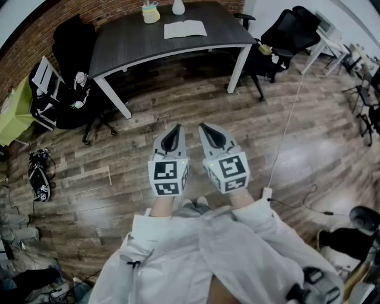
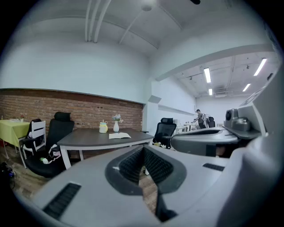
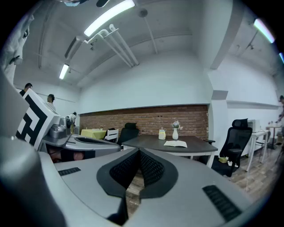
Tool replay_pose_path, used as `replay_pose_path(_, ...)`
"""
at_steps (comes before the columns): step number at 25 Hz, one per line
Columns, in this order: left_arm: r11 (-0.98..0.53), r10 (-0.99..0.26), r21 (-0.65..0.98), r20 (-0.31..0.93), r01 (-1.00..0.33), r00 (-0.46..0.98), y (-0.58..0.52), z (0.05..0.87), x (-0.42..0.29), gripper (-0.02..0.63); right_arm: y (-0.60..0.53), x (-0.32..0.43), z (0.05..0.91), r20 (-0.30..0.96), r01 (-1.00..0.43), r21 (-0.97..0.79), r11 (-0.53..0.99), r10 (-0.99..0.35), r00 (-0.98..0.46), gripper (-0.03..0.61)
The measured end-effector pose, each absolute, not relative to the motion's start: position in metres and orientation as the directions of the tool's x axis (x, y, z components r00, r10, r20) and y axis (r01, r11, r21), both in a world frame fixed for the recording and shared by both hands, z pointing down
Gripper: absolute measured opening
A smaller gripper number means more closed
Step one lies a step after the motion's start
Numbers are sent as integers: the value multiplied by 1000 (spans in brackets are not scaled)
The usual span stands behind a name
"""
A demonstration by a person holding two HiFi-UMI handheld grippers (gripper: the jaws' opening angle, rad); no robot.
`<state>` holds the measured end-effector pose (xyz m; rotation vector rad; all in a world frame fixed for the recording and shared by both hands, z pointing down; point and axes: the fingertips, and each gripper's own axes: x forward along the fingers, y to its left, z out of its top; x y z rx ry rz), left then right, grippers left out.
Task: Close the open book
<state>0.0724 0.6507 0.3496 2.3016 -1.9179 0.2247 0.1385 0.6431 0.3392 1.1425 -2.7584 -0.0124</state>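
An open white book (image 1: 184,29) lies flat on a dark table (image 1: 136,35) across the room; it also shows in the left gripper view (image 2: 119,135) and the right gripper view (image 3: 175,143). My left gripper (image 1: 176,128) and right gripper (image 1: 203,127) are held side by side over the wooden floor, far short of the table, tips pointing toward it. Both are shut with nothing between the jaws. In their own views the left gripper (image 2: 143,150) and right gripper (image 3: 137,153) show closed tips.
A yellow jar (image 1: 151,12) and a white vase (image 1: 178,7) stand behind the book. Black office chairs stand left (image 1: 74,89) and right (image 1: 279,41) of the table. A white cable (image 1: 285,130) runs over the floor. A yellow-green table (image 1: 15,113) is at far left.
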Motion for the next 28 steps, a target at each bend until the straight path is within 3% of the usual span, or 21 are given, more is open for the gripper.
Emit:
replay_pose_path(12, -190, -942, 48, 272, -981, 195, 641, 363, 64, 5, 638, 116, 337, 192, -683, 61, 728, -680, -708, 5)
replay_pose_path(28, -236, -943, 54, 228, -970, 242, 632, 364, 106, 7, 636, 152, 350, 201, -671, 43, 740, -664, -720, 5)
